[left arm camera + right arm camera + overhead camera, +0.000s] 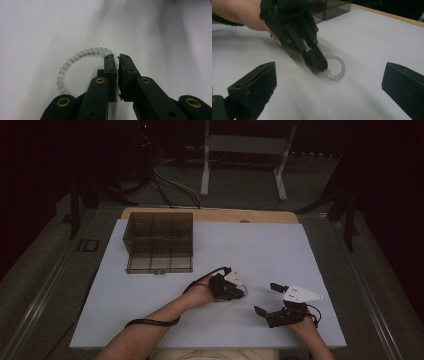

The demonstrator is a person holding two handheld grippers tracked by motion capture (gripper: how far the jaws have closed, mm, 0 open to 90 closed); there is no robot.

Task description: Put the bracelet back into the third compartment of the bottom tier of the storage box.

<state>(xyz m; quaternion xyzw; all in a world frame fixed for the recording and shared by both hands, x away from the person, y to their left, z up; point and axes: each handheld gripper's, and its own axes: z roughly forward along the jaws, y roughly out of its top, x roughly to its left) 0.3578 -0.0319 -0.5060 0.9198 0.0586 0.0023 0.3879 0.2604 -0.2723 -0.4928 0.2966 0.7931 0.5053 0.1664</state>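
1. Black and set wide apart, the two jaws of the right tool (329, 85) rise at the lower left and lower right corners of the right gripper view with nothing between them; in the high view this tool (267, 298) sits at the lower right of the white table (280, 250), held by the right hand (303, 324).

2. Just beyond that gap, in the middle of the right gripper view, lies a bracelet (338, 71) of pale, translucent beads, flat on the table as a round ring. It has no long axis to speak of, being a loop.

3. The left tool (318, 65) comes down on the ring's near-left edge from the upper left of that frame. In the left gripper view its jaws (117, 60) stand almost together, pinched on the beaded strand where the ring's right side passes between their tips; the rest of the bracelet (75, 58) curves off to the left of the jaws.

4. So the bracelet is in the left tool's grip while the right one is well apart from it. I judge that the coming move is a lift by the left hand (197, 295), and it depends on the strand staying between those tips.

5. Farthest off, at the upper left of the table in the high view, stands a smoky clear organiser box (159, 242) with compartments, well apart from the bracelet.
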